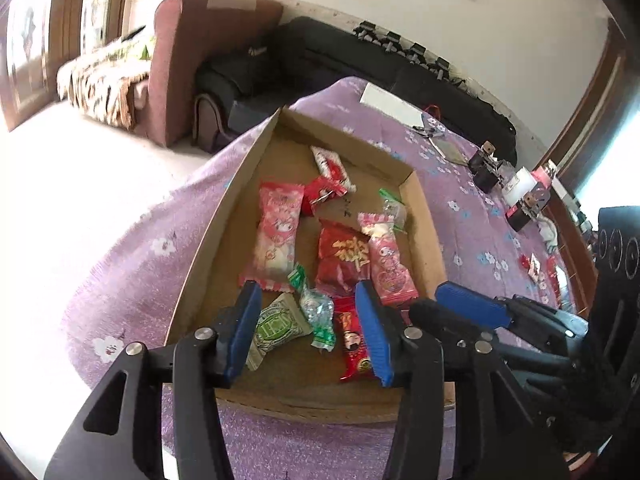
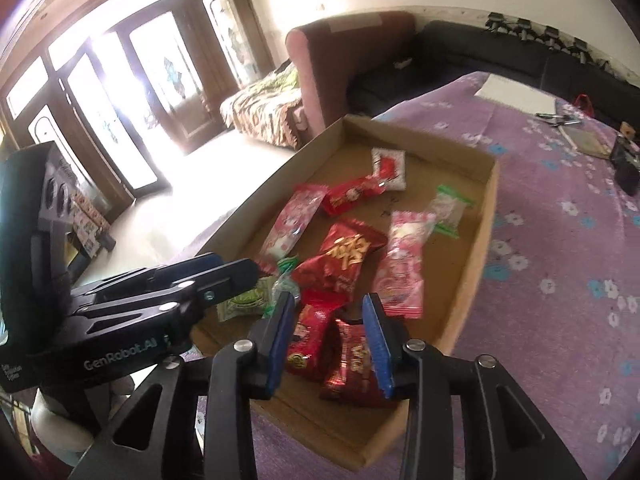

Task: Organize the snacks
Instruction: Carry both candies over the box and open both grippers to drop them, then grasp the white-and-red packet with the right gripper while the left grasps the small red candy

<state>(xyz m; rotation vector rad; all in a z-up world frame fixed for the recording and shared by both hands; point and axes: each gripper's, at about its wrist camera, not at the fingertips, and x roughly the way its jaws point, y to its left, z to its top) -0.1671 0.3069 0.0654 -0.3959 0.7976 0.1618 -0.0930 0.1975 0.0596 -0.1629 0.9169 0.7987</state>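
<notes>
**Both grippers spread over the near end of the snack tray**

The left gripper point(image 1: 308, 320) hangs above the near end of a shallow cardboard tray point(image 1: 224, 240) with its blue fingers point(image 1: 246, 320) spread apart and pressing on nothing. In the gap between them lie a pale green packet point(image 1: 276, 322) and a clear candy with green twisted ends point(image 1: 318, 312). A small red packet point(image 1: 354, 344) lies against the inner side of its right finger; whether they touch I cannot tell.

The right gripper point(image 2: 330, 336) is just beside the left one, also over the tray's near end, its fingers point(image 2: 280, 340) parted. Two red packets lie under and between them: one with a cartoon figure point(image 2: 312, 340) by the left finger, and a darker glossy one point(image 2: 350, 364) by the right finger. Neither looks pinched.

Beyond both sets of fingertips the tray holds more snacks: a red bag with gold lettering point(image 1: 340, 260), a long pink packet point(image 1: 276, 236) to its left, another pink packet point(image 1: 388, 260) to its right, and further out a red-and-white packet point(image 1: 330, 166) and a clear green-topped packet point(image 1: 392, 208).

The tray rests on a purple flowered cloth point(image 1: 132, 280).
</notes>
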